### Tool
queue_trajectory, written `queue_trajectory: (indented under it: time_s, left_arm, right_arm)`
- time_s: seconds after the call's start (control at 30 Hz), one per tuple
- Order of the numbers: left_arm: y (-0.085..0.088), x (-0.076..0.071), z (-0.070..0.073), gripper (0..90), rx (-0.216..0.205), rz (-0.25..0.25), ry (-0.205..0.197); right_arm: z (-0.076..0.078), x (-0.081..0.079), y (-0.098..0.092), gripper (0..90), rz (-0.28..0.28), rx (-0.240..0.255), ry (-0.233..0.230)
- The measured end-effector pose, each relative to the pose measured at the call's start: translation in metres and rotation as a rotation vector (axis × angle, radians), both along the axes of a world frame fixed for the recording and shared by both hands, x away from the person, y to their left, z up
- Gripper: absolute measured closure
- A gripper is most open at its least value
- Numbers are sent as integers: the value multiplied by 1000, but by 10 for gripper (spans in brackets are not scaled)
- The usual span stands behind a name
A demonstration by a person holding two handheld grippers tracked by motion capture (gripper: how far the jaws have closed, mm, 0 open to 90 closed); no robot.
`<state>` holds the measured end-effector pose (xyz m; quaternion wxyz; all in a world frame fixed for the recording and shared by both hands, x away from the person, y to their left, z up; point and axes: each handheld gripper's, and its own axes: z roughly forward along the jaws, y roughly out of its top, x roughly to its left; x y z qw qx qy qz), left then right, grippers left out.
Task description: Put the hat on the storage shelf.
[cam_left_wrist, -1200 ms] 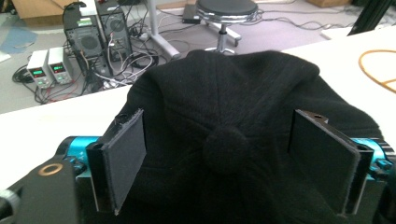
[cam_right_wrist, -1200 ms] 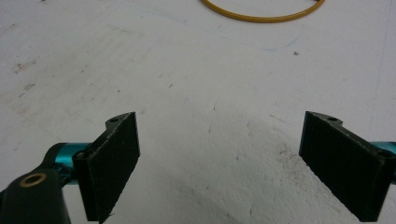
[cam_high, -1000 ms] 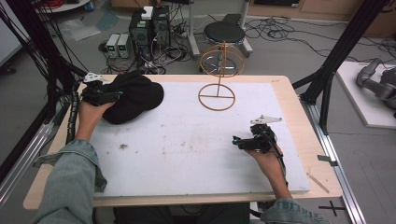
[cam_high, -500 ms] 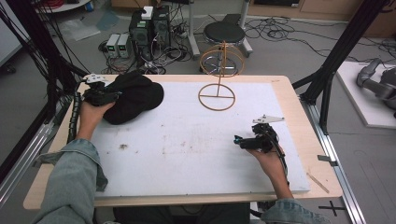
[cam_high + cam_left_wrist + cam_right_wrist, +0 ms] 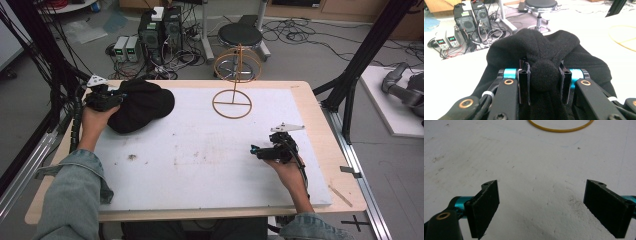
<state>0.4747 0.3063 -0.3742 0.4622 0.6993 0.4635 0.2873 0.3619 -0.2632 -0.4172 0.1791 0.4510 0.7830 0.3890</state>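
A black knit hat (image 5: 140, 105) lies at the far left of the white table (image 5: 200, 150). My left gripper (image 5: 102, 97) sits at the hat's left edge, shut on a bunched fold of its fabric. In the left gripper view that fold (image 5: 544, 75) bulges between the two jaws and the rest of the hat (image 5: 541, 47) spreads ahead. A gold wire stand (image 5: 234, 75) with a round base ring stands at the far middle. My right gripper (image 5: 257, 150) rests low at the right of the table, open, with bare table (image 5: 541, 202) between its pads (image 5: 486, 205).
The stand's base ring (image 5: 560, 126) lies ahead of the right gripper. Beyond the far table edge stand a black stool (image 5: 240, 37) and computer boxes (image 5: 160, 30) with cables. Black frame posts (image 5: 357, 65) rise at the table's right side.
The right gripper has drifted slightly right and nearer the front edge. The left gripper and the hat hold nearly still.
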Motion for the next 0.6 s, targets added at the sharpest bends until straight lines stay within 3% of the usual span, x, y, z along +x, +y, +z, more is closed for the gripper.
queue_trajectory:
  time_s: [0.07,0.2,0.27,0.37,0.5,0.53,0.6]
  left_arm:
    - [0,-3,3,704,4,1,-6]
    - [1,-7,12,704,-46,9,-25]
    - [1,-10,18,705,-49,9,-32]
    - [-3,-12,33,705,-12,15,-31]
    - [-12,-16,58,705,4,-10,-58]
    - [-17,-18,70,705,-9,-26,-64]
    - [-20,-18,77,705,-33,-49,-61]
  right_arm:
    - [0,0,1,130,2,0,2]
    - [0,0,1,130,1,-3,6]
    - [0,-1,1,130,0,0,7]
    - [0,0,1,130,0,0,3]
    - [-1,0,1,130,2,-2,2]
    - [0,0,1,130,0,0,4]
    - [0,0,1,130,1,1,4]
